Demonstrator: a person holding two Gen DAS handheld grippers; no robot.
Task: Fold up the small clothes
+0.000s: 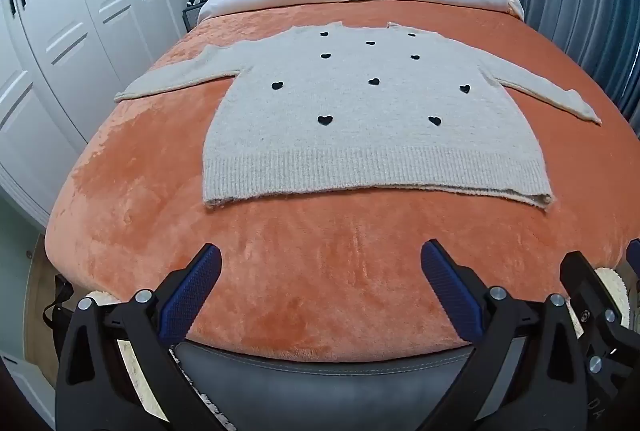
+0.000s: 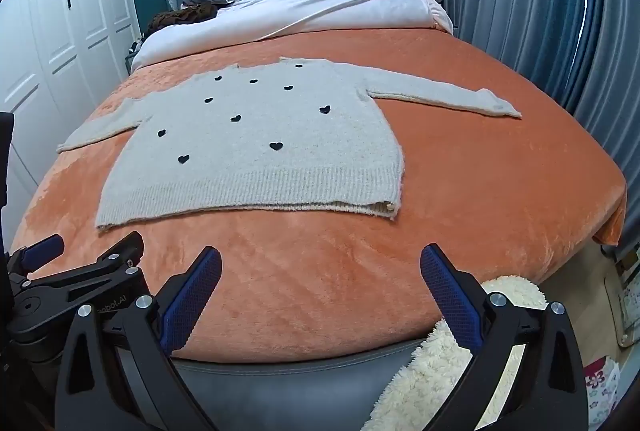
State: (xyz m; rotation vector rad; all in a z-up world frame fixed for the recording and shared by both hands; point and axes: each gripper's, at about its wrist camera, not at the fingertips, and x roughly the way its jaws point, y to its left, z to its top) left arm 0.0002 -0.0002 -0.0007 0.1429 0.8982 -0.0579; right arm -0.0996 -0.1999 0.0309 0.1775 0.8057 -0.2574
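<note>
Fold not yet begun: my left gripper (image 1: 321, 257) and right gripper (image 2: 321, 259) hover spread, empty; next, grasp a sweater (image 1: 360, 111) sleeve.

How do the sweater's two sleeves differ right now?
On the sweater, the left sleeve looks shorter and slants toward the bed's foot; the right sleeve lies stretched out sideways toward the curtain side. The right sleeve's cuff tapers to a point; the left cuff looks squarer. Both lie flat on the orange blanket, untouched by either tongs.
</note>
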